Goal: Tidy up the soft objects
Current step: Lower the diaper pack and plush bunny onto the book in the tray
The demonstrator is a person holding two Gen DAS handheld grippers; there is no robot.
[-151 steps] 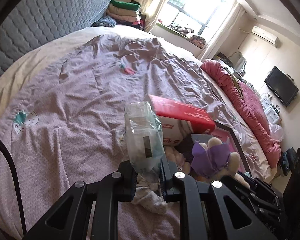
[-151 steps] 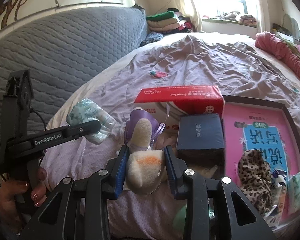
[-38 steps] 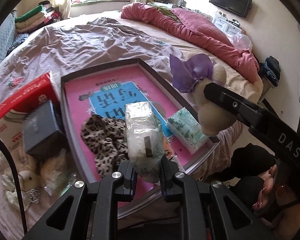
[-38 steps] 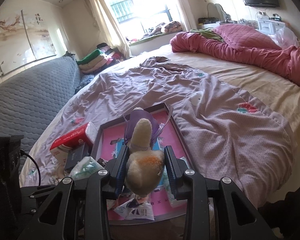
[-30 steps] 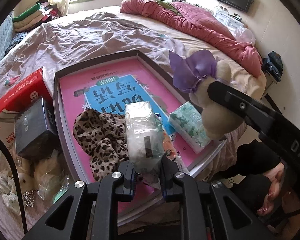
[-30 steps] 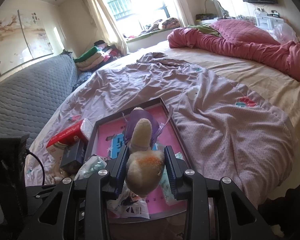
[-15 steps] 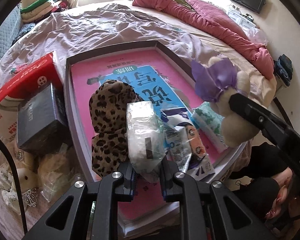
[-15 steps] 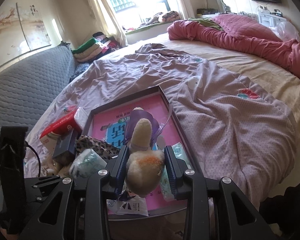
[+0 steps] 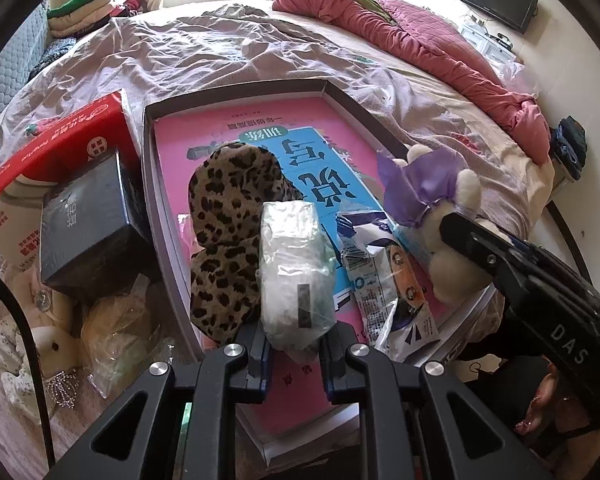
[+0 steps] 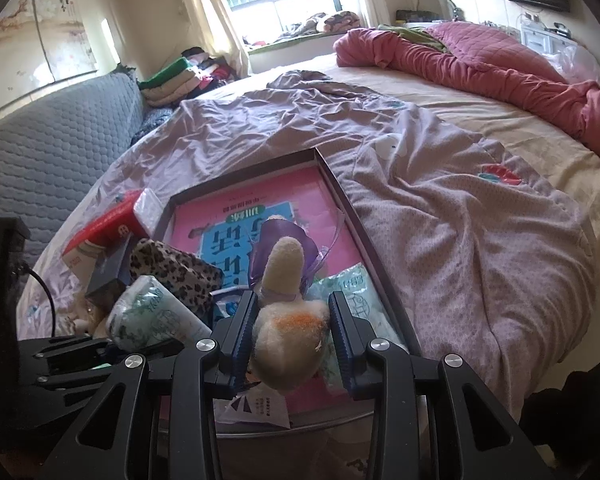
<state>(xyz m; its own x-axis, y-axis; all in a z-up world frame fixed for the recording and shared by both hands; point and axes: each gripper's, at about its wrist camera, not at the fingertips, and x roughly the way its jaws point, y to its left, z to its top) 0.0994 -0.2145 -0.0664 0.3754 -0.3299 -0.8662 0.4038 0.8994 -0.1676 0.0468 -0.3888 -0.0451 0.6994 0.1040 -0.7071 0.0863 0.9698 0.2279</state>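
My left gripper (image 9: 294,354) is shut on a clear-wrapped tissue pack (image 9: 296,272), held over the near end of the pink-lined box tray (image 9: 236,90); the pack also shows in the right wrist view (image 10: 152,316). My right gripper (image 10: 292,328) is shut on a cream plush toy with a purple bow (image 10: 286,312), held over the tray's near right corner; it also shows in the left wrist view (image 9: 444,216). In the tray lie a leopard-print cloth (image 9: 232,240), a green tissue pack (image 10: 352,292) and a crumpled snack wrapper (image 9: 384,280).
Left of the tray stand a red tissue box (image 9: 56,152) and a dark box (image 9: 88,224); plastic bags and a small plush (image 9: 44,344) lie below them. A lilac sheet (image 10: 440,216), a pink quilt (image 10: 480,64) and a grey headboard (image 10: 48,152) surround.
Both grippers have moved in over the near end of the tray, each still holding its object. The tissue pack now sits lower, beside the leopard cloth.
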